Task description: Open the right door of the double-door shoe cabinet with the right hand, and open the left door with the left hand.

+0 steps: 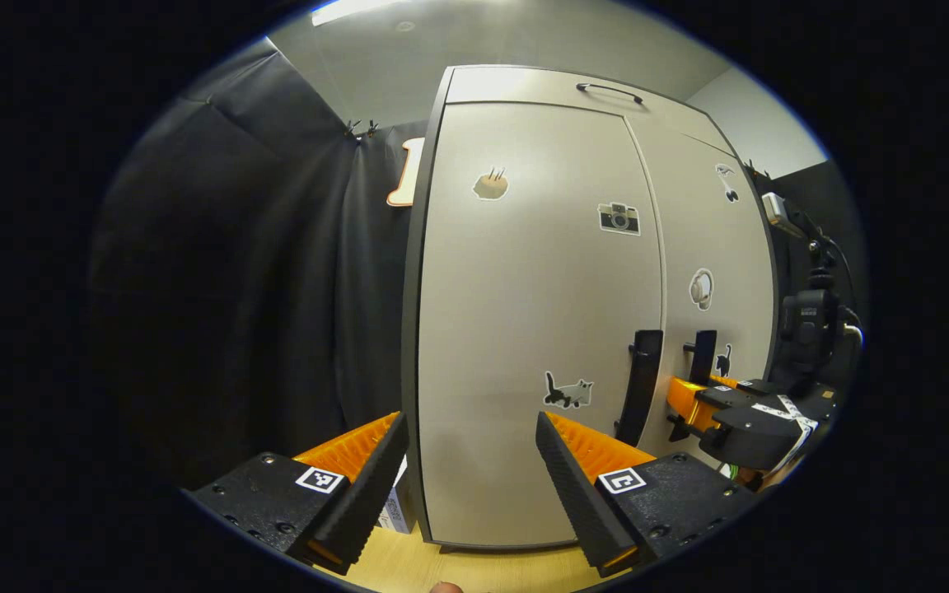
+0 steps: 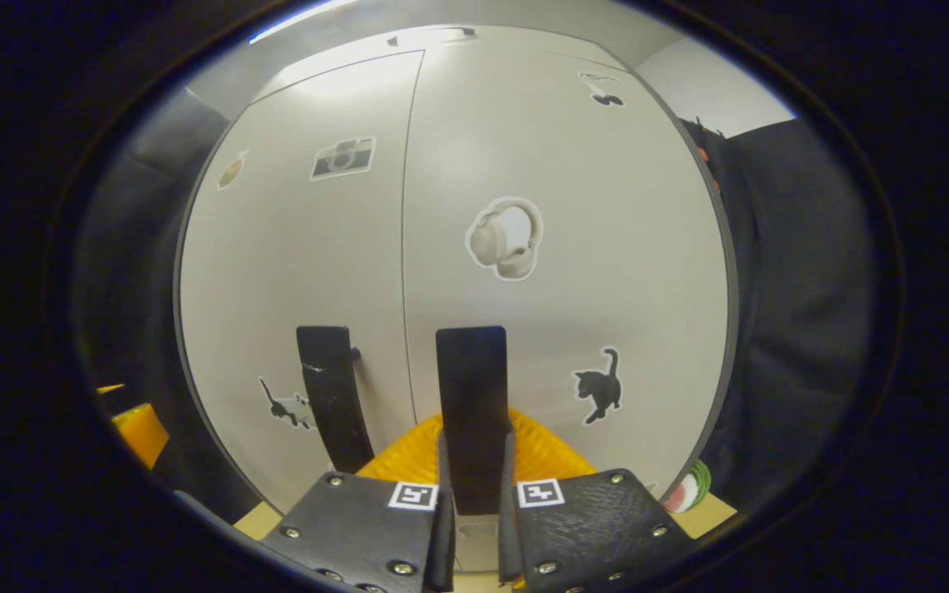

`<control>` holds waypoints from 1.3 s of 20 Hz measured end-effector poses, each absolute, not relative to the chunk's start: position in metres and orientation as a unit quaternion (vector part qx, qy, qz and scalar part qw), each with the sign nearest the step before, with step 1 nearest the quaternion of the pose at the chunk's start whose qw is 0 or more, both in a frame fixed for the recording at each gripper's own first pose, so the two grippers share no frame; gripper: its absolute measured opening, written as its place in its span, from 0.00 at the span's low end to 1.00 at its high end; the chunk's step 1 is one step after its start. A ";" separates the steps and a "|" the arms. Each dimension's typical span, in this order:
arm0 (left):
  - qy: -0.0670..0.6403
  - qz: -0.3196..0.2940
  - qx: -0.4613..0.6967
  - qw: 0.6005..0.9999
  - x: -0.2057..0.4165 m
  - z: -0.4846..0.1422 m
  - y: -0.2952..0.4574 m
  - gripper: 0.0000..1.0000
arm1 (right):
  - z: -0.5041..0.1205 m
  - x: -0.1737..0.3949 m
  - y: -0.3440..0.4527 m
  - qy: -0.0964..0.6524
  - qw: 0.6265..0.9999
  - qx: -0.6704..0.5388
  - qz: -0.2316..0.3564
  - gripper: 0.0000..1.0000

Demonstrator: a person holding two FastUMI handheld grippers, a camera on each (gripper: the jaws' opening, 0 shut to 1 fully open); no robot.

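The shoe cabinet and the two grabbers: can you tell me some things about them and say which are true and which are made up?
1. The right gripper is closed on the right door's handle. True.
2. The left gripper is squeezing the left door's handle. False: its fingers are spread wide and the handle stands off to the side.
3. Both doors of the shoe cabinet are swung wide open. False: both lie flat and closed.
4. A camera sticker is on the left door. True.
5. A headphones sticker is on the right door. True.

Shoe cab. (image 1: 524, 329) on wood floor (image 1: 409, 564)
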State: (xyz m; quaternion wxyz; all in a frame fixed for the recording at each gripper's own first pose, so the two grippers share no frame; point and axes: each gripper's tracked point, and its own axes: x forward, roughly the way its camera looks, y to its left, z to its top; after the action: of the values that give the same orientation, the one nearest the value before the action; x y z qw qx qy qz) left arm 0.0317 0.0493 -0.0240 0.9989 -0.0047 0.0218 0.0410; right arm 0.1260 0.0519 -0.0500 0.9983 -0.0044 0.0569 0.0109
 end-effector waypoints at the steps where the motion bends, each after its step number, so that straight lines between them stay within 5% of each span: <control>1: 0.021 0.040 -0.006 0.999 0.030 -0.024 0.049 0.96 | -0.049 0.125 0.051 0.057 0.998 -0.002 0.012 0.21; 26: 0.025 -0.002 0.006 1.000 0.013 -0.025 0.023 0.96 | -0.044 0.103 0.040 0.044 0.999 0.008 0.026 0.21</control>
State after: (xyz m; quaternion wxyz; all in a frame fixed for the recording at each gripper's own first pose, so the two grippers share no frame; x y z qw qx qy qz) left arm 0.0126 0.0227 -0.0251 0.9997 0.0060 0.0251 -0.0021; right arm 0.1027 0.0404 -0.0435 0.9987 0.0078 0.0440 0.0262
